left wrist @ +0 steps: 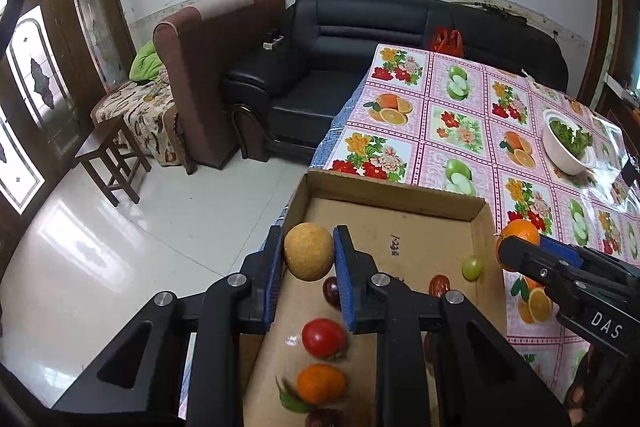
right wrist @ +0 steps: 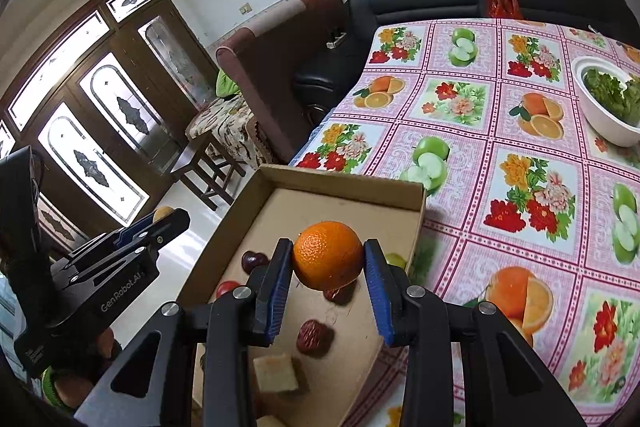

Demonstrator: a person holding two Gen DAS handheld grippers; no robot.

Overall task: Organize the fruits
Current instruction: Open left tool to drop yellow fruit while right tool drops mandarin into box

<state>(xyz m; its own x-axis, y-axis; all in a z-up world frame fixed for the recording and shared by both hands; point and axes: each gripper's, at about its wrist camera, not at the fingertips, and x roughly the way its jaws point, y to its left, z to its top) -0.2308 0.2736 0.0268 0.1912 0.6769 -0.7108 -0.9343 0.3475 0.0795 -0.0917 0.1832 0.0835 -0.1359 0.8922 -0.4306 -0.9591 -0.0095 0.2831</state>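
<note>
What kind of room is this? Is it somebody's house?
Most likely a home's living room. A black sofa and a brown armchair stand by the wall, and a table with a fruit-and-flower tablecloth holds a white bowl of greens.

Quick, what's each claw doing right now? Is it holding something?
Left claw: closed on the tan round fruit.
Right claw: closed on the orange.

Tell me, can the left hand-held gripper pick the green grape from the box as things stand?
Probably not yet: the left hand-held gripper is shut on a tan round fruit, so nothing else fits, though the green grape lies uncovered.
</note>
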